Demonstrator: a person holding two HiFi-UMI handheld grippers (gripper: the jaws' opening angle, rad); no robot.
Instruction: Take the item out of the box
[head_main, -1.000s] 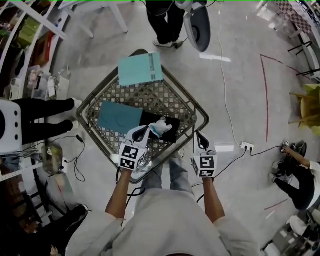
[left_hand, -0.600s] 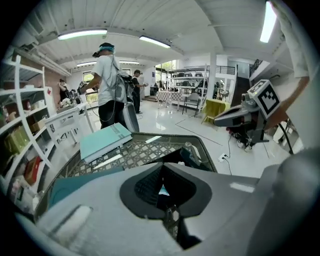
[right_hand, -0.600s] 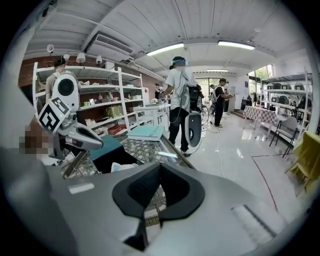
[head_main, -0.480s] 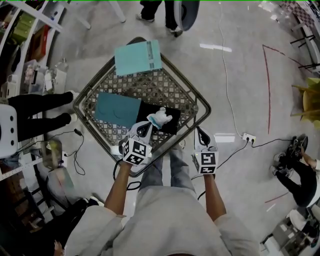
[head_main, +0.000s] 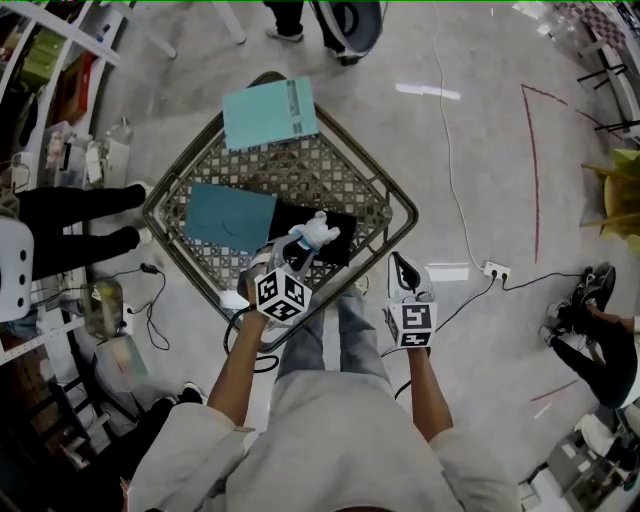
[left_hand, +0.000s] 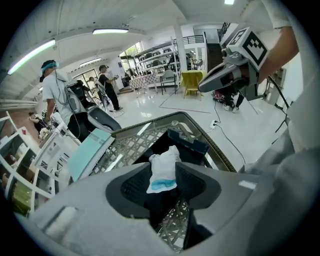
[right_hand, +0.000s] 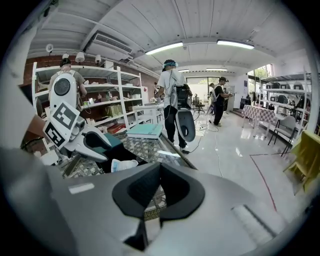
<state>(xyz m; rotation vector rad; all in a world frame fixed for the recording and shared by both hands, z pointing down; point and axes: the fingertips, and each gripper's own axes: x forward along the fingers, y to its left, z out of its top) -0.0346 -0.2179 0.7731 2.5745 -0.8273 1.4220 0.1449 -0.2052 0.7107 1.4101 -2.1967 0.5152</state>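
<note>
Head view: a wire-lattice table (head_main: 300, 170) stands cornerwise to the person. A pale teal lid (head_main: 270, 113) lies on its far corner, a darker teal panel (head_main: 230, 217) on its left side, touching a black box (head_main: 345, 248). The white-and-blue item (head_main: 315, 235) sits over that box. Around the table are a seated person's legs (head_main: 70, 215) at the left, a white cable (head_main: 450, 180) and a power strip (head_main: 493, 268) on the floor, and a red floor line (head_main: 535, 170). The left tongs (head_main: 293, 258) reach over the near table edge, and their body covers the item's near end. They point steeply down, with the marker cube turned corner-up. The right tongs (head_main: 399, 264) hang just off the table's near right edge, slanting down, with the forearm straight behind them.

Left gripper view: the tongs (left_hand: 162, 187) are released and their jaws have just been opening. The item (left_hand: 164, 170) stands in the gap between them, above the black box (left_hand: 182, 142). Beyond are the lattice (left_hand: 135, 145), the teal lid (left_hand: 90, 152), a standing person (left_hand: 55, 95) and a yellow chair (left_hand: 192, 80). The right tongs (left_hand: 201, 88) show at the upper right, drawn to a point.

Right gripper view: these tongs (right_hand: 159, 187) are clenched on nothing, and their body hides the near table. At the left, the left tongs (right_hand: 106, 156) slant down just beside the item (right_hand: 124, 164). Behind are the teal lid (right_hand: 145, 131), shelves (right_hand: 100, 95) and a standing person (right_hand: 172, 100).
</note>
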